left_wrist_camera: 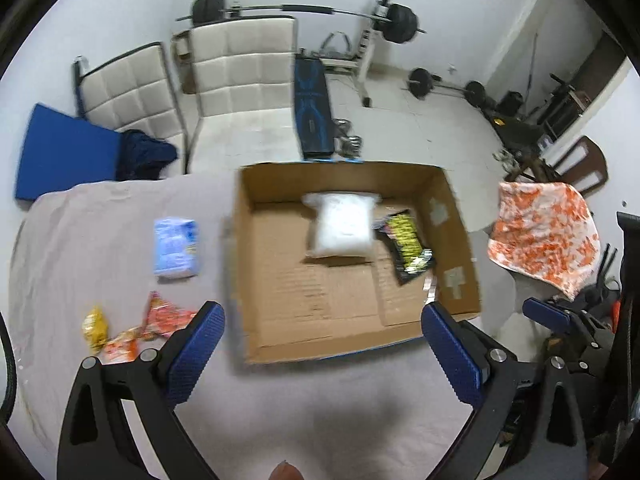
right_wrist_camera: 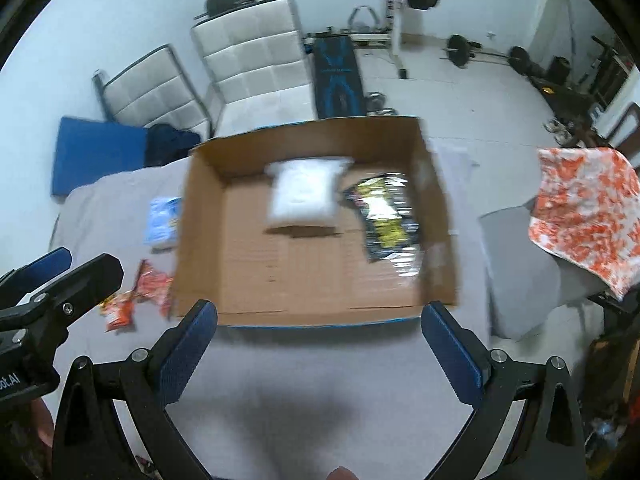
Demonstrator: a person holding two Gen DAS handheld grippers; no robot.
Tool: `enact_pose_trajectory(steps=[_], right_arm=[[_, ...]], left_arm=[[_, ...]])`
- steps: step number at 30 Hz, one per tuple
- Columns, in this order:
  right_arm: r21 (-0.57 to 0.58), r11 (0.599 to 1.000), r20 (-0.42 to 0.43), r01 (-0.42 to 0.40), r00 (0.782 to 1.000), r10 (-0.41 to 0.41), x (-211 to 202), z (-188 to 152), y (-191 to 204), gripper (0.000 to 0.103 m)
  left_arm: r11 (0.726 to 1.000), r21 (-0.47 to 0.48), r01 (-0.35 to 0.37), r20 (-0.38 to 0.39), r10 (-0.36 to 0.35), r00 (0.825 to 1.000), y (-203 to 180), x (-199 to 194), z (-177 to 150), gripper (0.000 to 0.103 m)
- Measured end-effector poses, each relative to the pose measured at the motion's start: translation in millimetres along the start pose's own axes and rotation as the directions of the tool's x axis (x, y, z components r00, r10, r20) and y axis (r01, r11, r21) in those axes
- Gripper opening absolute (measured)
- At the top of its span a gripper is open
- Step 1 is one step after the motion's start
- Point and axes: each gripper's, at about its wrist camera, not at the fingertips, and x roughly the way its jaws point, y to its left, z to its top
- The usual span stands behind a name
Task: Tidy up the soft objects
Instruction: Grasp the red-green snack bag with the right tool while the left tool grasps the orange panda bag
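An open cardboard box (left_wrist_camera: 456,236) (right_wrist_camera: 200,216) lies on the grey-covered table. Inside it rest a white soft packet (left_wrist_camera: 340,224) (right_wrist_camera: 302,196) and a black and yellow packet (left_wrist_camera: 408,248) (right_wrist_camera: 384,216). Left of the box lie a light blue packet (left_wrist_camera: 176,246) (right_wrist_camera: 162,220), an orange-red packet (left_wrist_camera: 166,316) (right_wrist_camera: 154,284), a smaller orange packet (left_wrist_camera: 120,350) (right_wrist_camera: 118,314) and a yellow packet (left_wrist_camera: 95,328). My left gripper (left_wrist_camera: 322,332) hovers open before the box's near wall, holding nothing. My right gripper (right_wrist_camera: 320,332) is open too, just short of the box.
Two white padded chairs (left_wrist_camera: 236,68) (right_wrist_camera: 256,60), a blue mat (left_wrist_camera: 64,148) and a weight bench with barbells (left_wrist_camera: 312,112) stand beyond the table. An orange and white cloth (left_wrist_camera: 544,236) (right_wrist_camera: 588,216) drapes over a grey seat at the right.
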Motion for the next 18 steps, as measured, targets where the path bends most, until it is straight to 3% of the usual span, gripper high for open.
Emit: enact_pose_trajectory(steps=[3, 8, 12, 15, 18], right_arm=[[-0.065, 0.996, -0.026, -0.062, 0.998, 0.061, 11.8, -3.0, 50.5, 0.103], [-0.244, 0.963, -0.095, -0.116, 0.991, 0.095, 44.9, -7.3, 145.7, 0.103], [-0.38, 0.915, -0.176, -0.138, 0.982, 0.075, 89.9, -5.2, 218.8, 0.103], [-0.461, 0.878, -0.222, -0.127, 0.975, 0.025, 129.2, -1.0, 260.4, 0.103], [-0.524, 0.843, -0.277, -0.122, 0.96, -0.033, 174.1, 3.5, 290.1, 0.103]], left_arm=[[0.998, -0.052, -0.026, -0.017, 0.025, 1.0, 44.9, -8.8, -10.0, 0.101], [0.981, -0.151, -0.125, -0.049, 0.119, 0.992, 134.5, -15.2, -29.5, 0.101], [0.941, -0.269, -0.206, -0.105, 0.184, 0.977, 212.5, -6.7, -48.1, 0.101], [0.909, -0.358, -0.212, -0.156, 0.166, 0.974, 263.1, 13.4, -61.3, 0.101], [0.894, -0.395, -0.211, -0.205, 0.138, 0.969, 289.4, 39.3, -69.0, 0.101]])
